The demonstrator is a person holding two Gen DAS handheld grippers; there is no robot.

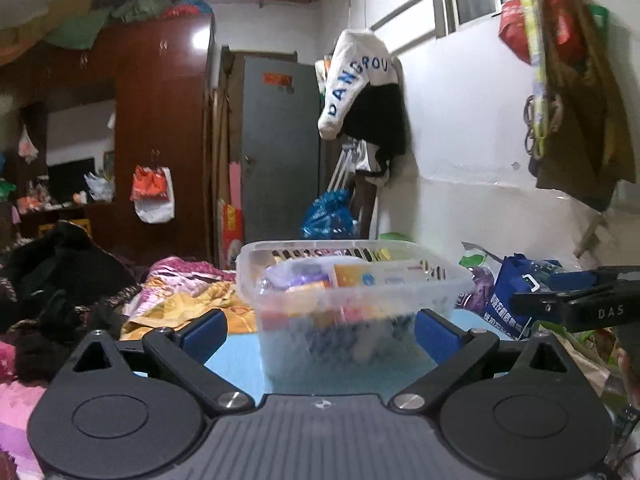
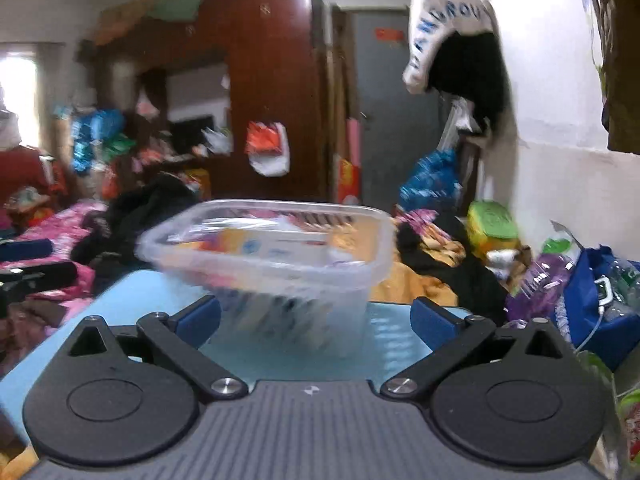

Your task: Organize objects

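Bin (image 1: 352, 280) ahead of open L tool (image 1: 320, 334)

— What's behind the tongs, straight ahead?
— A brown wardrobe (image 1: 160, 128) with a grey door (image 1: 280, 140) beside it.
— To their right?
— A white garment (image 1: 356, 80) hanging on the wall, and a blue bag (image 1: 516, 300) below it.

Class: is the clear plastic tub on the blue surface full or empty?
Full, or nearly so: the clear plastic tub holds boxes and packets up to near its rim.
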